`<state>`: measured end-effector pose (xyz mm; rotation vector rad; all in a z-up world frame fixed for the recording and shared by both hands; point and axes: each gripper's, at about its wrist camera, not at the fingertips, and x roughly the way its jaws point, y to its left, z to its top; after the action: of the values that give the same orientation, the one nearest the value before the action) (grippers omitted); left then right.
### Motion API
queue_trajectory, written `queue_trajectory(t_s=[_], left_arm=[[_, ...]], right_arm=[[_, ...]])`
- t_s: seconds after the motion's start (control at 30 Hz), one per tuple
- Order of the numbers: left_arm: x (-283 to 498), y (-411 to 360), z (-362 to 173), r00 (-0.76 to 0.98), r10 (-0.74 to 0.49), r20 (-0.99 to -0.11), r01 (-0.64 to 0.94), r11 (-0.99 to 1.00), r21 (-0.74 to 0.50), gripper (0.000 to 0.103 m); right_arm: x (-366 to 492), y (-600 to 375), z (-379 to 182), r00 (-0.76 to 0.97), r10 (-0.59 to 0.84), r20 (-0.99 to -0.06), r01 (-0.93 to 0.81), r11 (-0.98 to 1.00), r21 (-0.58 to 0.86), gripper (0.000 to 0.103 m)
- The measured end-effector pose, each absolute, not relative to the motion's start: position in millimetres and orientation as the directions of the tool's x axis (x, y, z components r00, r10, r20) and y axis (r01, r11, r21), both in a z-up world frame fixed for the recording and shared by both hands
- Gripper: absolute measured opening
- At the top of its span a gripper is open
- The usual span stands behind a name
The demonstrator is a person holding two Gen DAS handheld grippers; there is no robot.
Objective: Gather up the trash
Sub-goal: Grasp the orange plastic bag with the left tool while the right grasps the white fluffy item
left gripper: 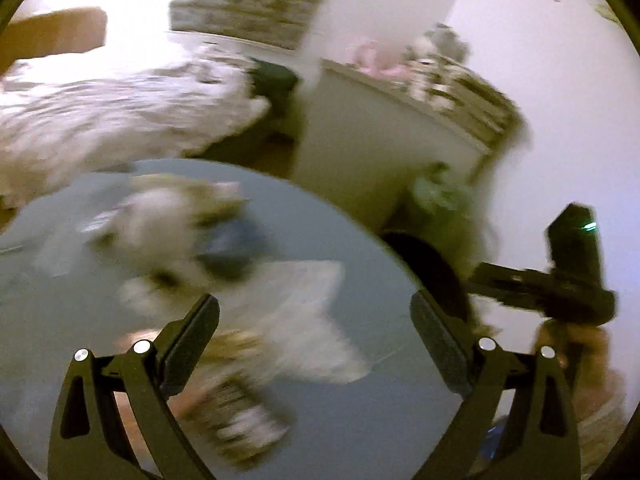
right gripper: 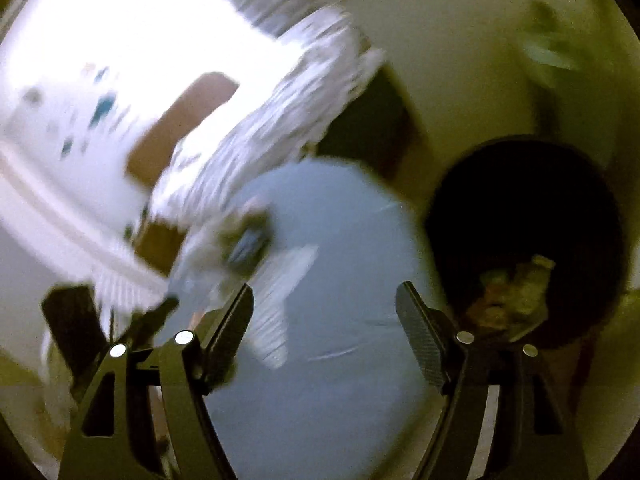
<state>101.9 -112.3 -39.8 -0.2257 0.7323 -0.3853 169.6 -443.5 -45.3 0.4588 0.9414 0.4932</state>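
Black bin (right gripper: 520, 216) beside one round grey table (right gripper: 340, 360), two empty grippers.

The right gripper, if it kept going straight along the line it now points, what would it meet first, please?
Probably the round grey table: the right gripper stands open with nothing between its fingers, aimed down at bare tabletop beside a white paper. The black bin lies off to its right. Blur makes depth uncertain.
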Motion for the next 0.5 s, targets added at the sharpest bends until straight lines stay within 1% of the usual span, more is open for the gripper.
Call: queue_trajectory(t_s=[0.13, 0.2, 0.33, 0.5], left_arm=[[91, -63, -58, 0.661, -0.362, -0.657, 0.181, 0.927, -0.329, 0.095], [89, -46, -69, 0.646, -0.347, -0.680, 0.153, 0.931, -0.331, 0.095], [82, -36, -82, 0.634, -0.342, -0.694, 0.152, 0.935, -0.321, 0.095], [85, -40, -98, 0.614, -0.326, -0.719, 0.146, 0.942, -0.302, 0.095]], right_arm=[[164, -363, -39, 0.386, 0.600, -0.700, -0.368, 0.796, 0.480, 0.073], [165, -332, -37, 0.358, 0.588, -0.725, -0.420, 0.795, 0.437, 0.073], [180, -280, -27, 0.355, 0.554, -0.753, -0.503, 0.792, 0.345, 0.073], [226, -220, -19, 0.372, 0.513, -0.773, -0.569, 0.784, 0.247, 0.073]])
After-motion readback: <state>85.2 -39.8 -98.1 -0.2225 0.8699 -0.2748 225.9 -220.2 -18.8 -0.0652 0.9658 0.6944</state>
